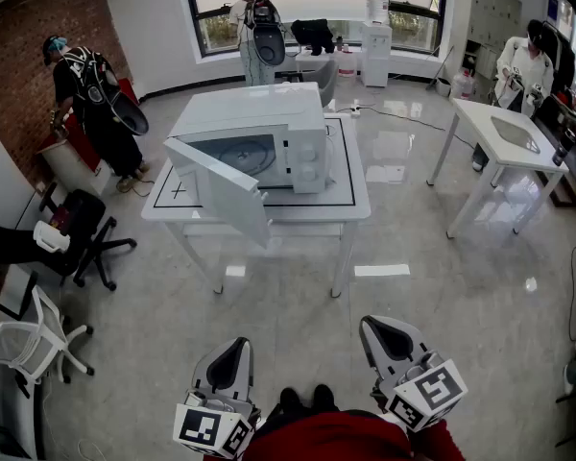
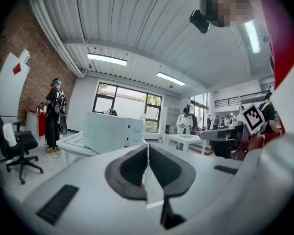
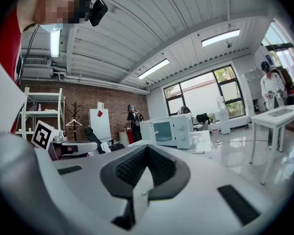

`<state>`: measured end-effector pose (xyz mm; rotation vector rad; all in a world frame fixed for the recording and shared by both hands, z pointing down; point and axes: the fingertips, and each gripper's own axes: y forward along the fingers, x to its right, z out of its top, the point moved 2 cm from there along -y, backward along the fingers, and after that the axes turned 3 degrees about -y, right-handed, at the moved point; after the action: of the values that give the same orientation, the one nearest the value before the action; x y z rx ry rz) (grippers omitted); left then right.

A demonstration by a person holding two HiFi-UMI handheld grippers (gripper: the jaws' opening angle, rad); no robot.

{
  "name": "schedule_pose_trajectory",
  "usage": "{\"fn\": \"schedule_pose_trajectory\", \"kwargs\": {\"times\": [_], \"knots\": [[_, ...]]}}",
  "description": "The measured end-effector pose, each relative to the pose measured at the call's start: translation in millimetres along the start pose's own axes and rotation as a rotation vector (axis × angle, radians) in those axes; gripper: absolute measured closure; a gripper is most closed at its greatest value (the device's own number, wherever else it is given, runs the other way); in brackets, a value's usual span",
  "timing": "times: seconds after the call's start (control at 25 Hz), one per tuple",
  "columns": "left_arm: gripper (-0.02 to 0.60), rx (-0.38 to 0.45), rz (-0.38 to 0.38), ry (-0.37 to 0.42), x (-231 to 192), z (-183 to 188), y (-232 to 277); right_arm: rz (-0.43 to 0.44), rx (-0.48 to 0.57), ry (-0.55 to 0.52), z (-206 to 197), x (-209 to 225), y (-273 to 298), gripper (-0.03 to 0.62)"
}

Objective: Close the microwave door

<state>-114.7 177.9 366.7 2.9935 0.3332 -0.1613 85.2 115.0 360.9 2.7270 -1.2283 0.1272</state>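
With the microwave (image 1: 269, 142) well ahead on the counter (image 1: 350, 205), its door (image 1: 221, 188) swung open, approach and press the door's outer face shut using the empty left gripper (image 1: 235, 349) or right gripper (image 1: 376, 327), jaws closed, the right apparently so

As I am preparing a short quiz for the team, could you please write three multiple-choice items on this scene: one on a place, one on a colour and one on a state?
1. Where does the microwave stand?
A. on the floor
B. on the white table
C. on an office chair

2. What colour is the microwave's casing?
A. black
B. red
C. white

3. How does the microwave door stand?
A. swung open
B. fully shut
C. taken off

Answers: 1 B, it rests on the tabletop in the head view; 2 C, its top and front show white; 3 A, the door angles out from the front.
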Motion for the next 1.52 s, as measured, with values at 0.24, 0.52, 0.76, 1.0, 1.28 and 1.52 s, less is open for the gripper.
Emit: {"fn": "schedule_pose_trajectory", "kwargs": {"times": [0.24,0.52,0.76,1.0,1.28,1.52], "knots": [[0.561,0.002,0.008,-0.005,0.4,-0.4,1.4,0.003,0.000,-0.003,0.6,3.0,0.3,0.582],[0.561,0.000,0.008,-0.007,3.6,0.1,3.7,0.005,0.000,-0.001,1.8,6.7,-0.5,0.582],[0.561,-0.007,0.008,-0.021,2.7,-3.3,7.8,0.020,0.009,0.027,-0.2,9.7,1.6,0.582],[0.561,-0.025,0.007,-0.037,6.1,-8.9,17.5,0.008,-0.006,0.039,-3.7,21.5,0.0,0.582],[0.561,-0.034,0.004,-0.013,21.2,-9.5,32.9,0.012,-0.007,0.027,-1.3,37.1,-3.1,0.582],[0.561,-0.037,0.004,0.025,27.0,-6.7,43.0,0.030,0.003,-0.013,7.3,42.3,4.9,0.582]]}}
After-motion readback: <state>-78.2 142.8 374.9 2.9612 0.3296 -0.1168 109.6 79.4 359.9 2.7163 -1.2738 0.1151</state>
